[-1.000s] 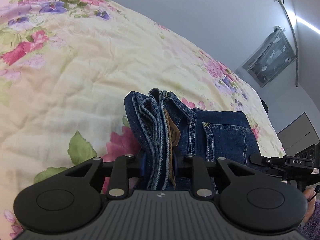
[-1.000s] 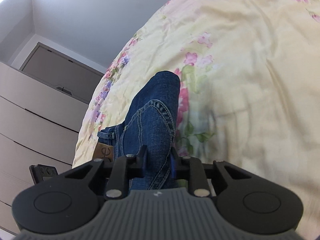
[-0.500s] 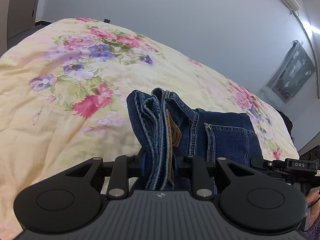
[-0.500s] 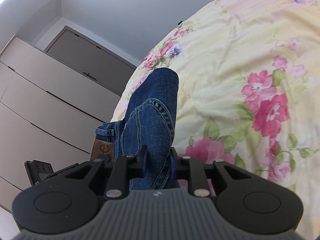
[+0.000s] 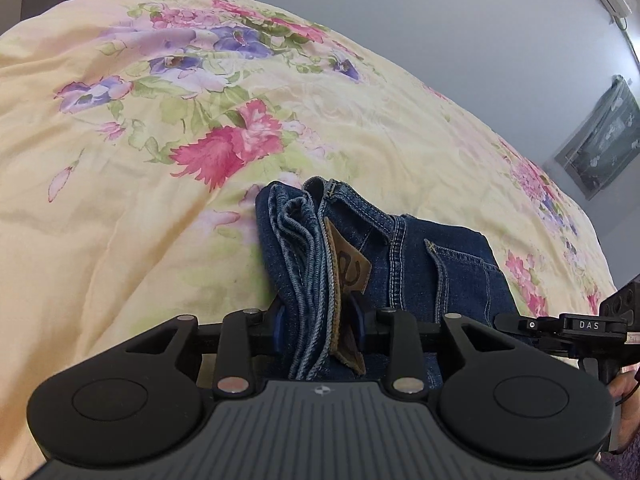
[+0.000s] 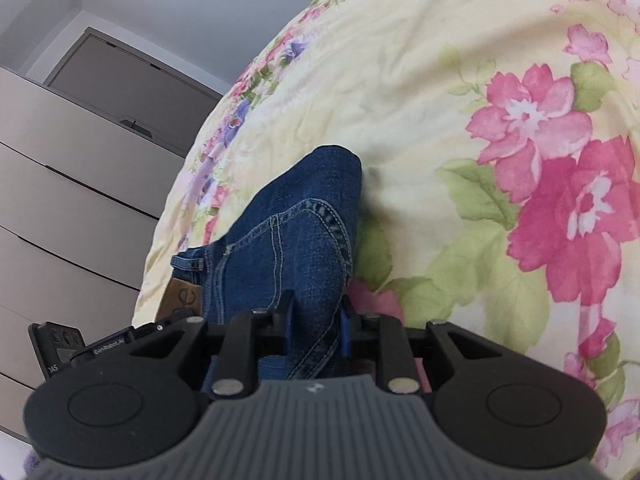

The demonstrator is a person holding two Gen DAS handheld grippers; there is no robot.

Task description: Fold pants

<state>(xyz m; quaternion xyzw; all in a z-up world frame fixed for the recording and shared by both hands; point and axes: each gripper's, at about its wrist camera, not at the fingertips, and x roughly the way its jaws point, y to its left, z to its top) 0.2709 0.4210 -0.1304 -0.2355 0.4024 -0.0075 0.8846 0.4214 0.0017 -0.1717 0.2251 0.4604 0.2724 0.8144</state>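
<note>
Folded blue jeans (image 5: 404,248) hang between my two grippers above a floral bedspread (image 5: 132,216). My left gripper (image 5: 319,318) is shut on the stacked waistband end with its brown leather patch (image 5: 352,270). My right gripper (image 6: 316,318) is shut on the opposite folded edge of the jeans (image 6: 296,240), near a stitched pocket. The other gripper shows at the edge of each view: the right gripper (image 5: 576,326) in the left wrist view, the left gripper (image 6: 80,348) in the right wrist view.
The yellow bedspread with pink and purple flowers (image 6: 500,120) fills most of both views. A beige wardrobe with drawers (image 6: 68,184) stands beyond the bed's edge. A framed picture (image 5: 600,136) hangs on the grey wall.
Both grippers have carried the held jeans across and lower toward the bedspread; the flowers now look larger and nearer. The grip on the jeans is unchanged.
</note>
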